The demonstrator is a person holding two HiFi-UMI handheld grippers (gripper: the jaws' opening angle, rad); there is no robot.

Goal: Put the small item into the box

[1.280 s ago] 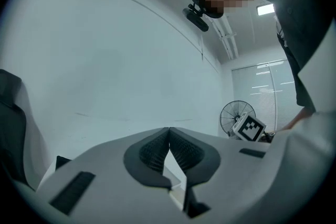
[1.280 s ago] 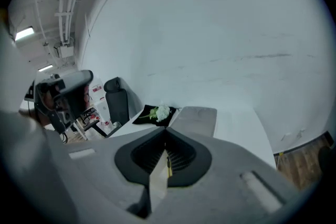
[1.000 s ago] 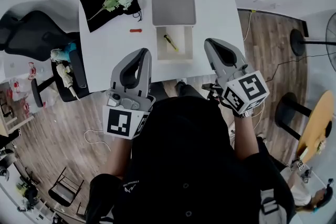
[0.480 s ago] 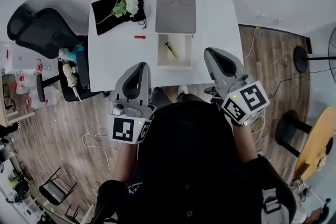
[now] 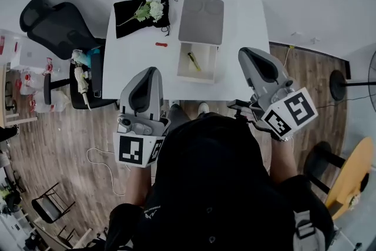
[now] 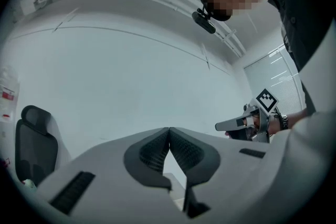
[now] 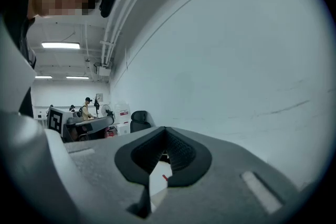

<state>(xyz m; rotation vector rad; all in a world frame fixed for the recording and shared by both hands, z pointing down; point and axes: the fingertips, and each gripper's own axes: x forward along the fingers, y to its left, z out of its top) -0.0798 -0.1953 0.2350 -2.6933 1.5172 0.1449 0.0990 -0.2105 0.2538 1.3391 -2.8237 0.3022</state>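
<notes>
table [image 5: 132,64] bears red item [image 5: 161,44] well beyond left gripper [image 5: 150,72], right gripper [image 5: 247,53].

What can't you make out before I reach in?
- Small red item: head view, too small to identify; right gripper view, a mere speck past the jaws.
- Yellowish item in the box: too small to name.
- Left gripper view: the left gripper itself hides nearly all the table.

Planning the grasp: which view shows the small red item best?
The head view: the small red item lies plainly on the white table. The right gripper view shows only a red speck of it; the left gripper view shows none.
</notes>
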